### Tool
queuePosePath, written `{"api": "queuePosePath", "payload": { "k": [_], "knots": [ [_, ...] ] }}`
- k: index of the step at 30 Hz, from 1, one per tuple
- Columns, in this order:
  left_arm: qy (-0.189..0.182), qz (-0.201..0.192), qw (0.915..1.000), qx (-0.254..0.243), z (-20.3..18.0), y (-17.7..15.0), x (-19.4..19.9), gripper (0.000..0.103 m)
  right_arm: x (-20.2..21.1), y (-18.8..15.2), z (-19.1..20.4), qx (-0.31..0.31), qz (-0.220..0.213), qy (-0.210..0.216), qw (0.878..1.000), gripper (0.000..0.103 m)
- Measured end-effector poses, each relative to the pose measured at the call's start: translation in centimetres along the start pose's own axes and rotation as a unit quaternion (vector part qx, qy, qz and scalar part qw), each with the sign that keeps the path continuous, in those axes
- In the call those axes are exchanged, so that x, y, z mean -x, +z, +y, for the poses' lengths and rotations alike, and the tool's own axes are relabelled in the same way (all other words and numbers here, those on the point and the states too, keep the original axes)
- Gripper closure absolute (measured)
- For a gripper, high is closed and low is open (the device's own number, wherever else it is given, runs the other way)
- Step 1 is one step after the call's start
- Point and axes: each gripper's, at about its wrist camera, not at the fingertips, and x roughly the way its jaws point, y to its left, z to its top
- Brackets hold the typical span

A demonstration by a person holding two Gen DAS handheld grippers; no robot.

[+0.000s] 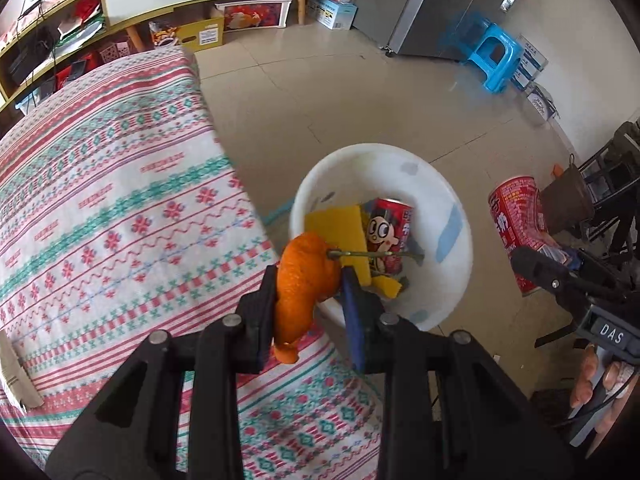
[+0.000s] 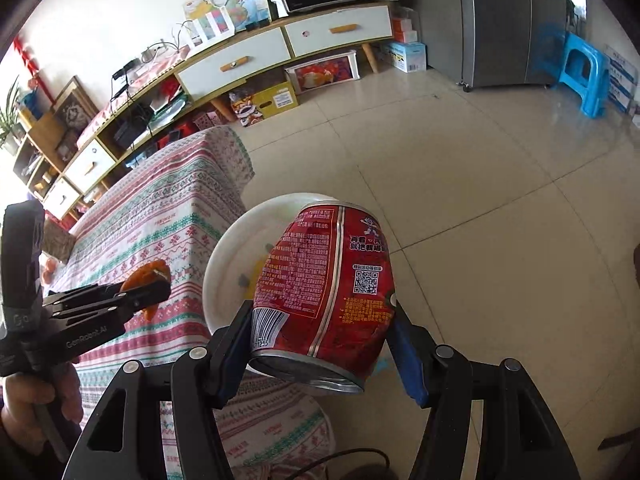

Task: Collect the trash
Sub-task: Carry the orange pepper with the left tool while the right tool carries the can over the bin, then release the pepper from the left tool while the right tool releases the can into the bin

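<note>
My left gripper (image 1: 310, 276) is shut on a piece of orange peel (image 1: 302, 280), held over the table's edge beside a white bin (image 1: 456, 248) on the floor. Inside the bin lie a red cartoon can (image 1: 390, 236), yellow scraps (image 1: 340, 224) and a thin stick. My right gripper (image 2: 322, 332) is shut on a dented red can (image 2: 326, 292), which hangs above the white bin (image 2: 224, 276). In the right wrist view the left gripper (image 2: 158, 284) with the orange peel (image 2: 146, 274) shows at the left. In the left wrist view the held red can (image 1: 518, 232) appears to the right of the bin.
A table with a patterned red and green cloth (image 1: 100, 200) fills the left. A low cabinet with white drawers (image 2: 236, 64) runs along the back wall, boxes beneath it. A blue stool (image 1: 496, 56) and a grey fridge (image 2: 500, 20) stand at the far right on the tiled floor.
</note>
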Motion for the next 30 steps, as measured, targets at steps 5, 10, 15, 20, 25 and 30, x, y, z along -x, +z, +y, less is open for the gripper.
{"api": "queuePosePath", "payload": {
  "k": [5, 10, 15, 20, 25, 30],
  "knots": [
    [-0.011, -0.001, 0.9999, -0.003, -1.4, 1.1, -1.4, 0.07, 0.3, 0.0, -0.5, -0.006, -0.004, 0.001, 1.0, 0.039],
    [-0.01, -0.008, 0.9999, -0.009, -2.1, 1.5, -1.8, 0.052, 0.4, -0.1, -0.2, -0.003, -0.006, 0.001, 1.0, 0.039],
    [0.012, -0.031, 0.9994, -0.012, -2.0, 1.4, -0.6, 0.027, 0.0, 0.0, 0.0, 0.0, 0.0, -0.002, 1.0, 0.039],
    [0.032, -0.041, 0.9985, -0.016, -0.2, 0.5, 1.4, 0.02, -1.1, 0.5, 1.0, 0.006, 0.012, -0.002, 1.0, 0.039],
    [0.047, -0.043, 0.998, -0.003, 2.9, -0.9, 3.2, 0.018, -2.7, 0.9, 2.3, 0.011, 0.029, -0.001, 1.0, 0.039],
    [0.066, -0.047, 0.9967, 0.007, 6.0, -2.7, 5.0, 0.017, -4.0, 1.0, 3.3, 0.014, 0.044, -0.01, 0.999, 0.039]
  ]
}}
